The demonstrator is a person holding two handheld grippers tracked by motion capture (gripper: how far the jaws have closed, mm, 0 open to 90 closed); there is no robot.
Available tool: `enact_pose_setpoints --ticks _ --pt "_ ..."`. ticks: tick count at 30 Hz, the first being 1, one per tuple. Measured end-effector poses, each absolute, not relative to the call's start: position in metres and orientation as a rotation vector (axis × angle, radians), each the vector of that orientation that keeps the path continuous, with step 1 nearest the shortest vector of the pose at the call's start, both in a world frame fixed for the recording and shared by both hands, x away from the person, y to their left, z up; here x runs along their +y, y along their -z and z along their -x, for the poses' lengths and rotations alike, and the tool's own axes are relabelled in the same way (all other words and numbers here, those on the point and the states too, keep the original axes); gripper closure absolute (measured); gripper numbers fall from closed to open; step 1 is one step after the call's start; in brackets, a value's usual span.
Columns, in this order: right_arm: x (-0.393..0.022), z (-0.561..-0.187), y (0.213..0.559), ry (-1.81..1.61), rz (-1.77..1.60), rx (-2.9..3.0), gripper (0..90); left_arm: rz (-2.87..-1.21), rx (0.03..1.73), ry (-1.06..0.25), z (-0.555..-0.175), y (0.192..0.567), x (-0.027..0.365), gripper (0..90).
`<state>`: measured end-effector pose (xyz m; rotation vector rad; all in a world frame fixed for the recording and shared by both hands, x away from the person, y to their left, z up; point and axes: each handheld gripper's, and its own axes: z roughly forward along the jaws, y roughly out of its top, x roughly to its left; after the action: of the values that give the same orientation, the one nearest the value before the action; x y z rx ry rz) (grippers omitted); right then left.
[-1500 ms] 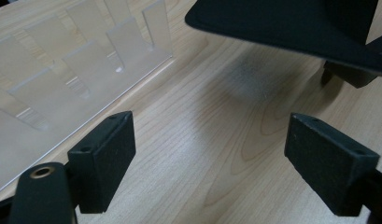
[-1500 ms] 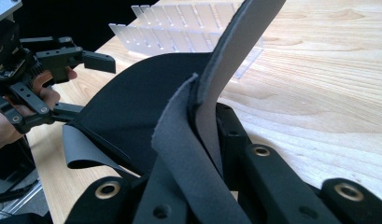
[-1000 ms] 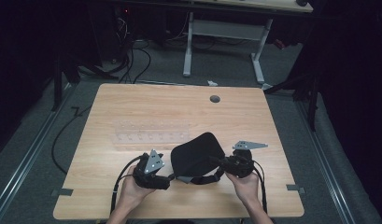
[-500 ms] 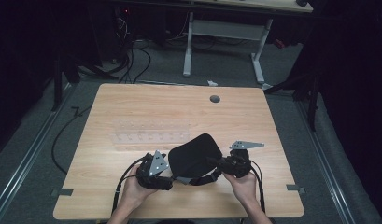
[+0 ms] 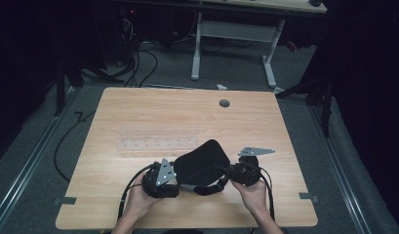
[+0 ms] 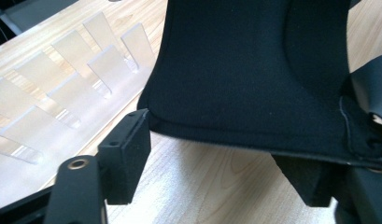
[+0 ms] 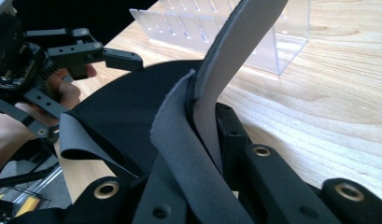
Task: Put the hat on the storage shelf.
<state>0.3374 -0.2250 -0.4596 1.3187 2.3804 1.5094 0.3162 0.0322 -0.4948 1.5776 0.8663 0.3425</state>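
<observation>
lab | bare wooden table | floor cables | dark surroundings

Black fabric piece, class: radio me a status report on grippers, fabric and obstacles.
Right gripper shut on black fabric piece. Left gripper open, jaws astride its near edge. Clear slotted acrylic rack just beyond on table.

A pale, honey-coloured wooden surface shows fine lengthwise grain streaks. A small, round dark grey grommet dots its far side. A clear, colourless plastic rack with frosted upright dividers looks faintly whitish against the wood. A soft pouch of matte black fabric has a plain face with no print; its folded edges show a grey lining. Both handheld grippers, left and right, are black, each topped by a light grey triangular plate. Their fingers are black, with small brass-toned screw holes. The floor around is dark grey.
</observation>
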Motion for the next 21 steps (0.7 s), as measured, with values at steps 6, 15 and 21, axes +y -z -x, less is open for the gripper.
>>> enact_pose_setpoints --ticks 6,15,21 --pt "-0.218 -0.339 0.459 -1.534 -1.300 2.407 84.8 -1.559 0.838 -0.316 -0.313 0.490 0.034 41.3" --pt "-0.211 -0.340 0.458 -1.562 -1.308 2.415 84.5 -1.572 0.832 -0.295 -0.313 0.489 0.032 47.5" --pt "-0.206 -0.341 0.457 -1.566 -1.304 2.416 83.9 -1.601 0.819 -0.239 -0.311 0.489 0.031 55.1"
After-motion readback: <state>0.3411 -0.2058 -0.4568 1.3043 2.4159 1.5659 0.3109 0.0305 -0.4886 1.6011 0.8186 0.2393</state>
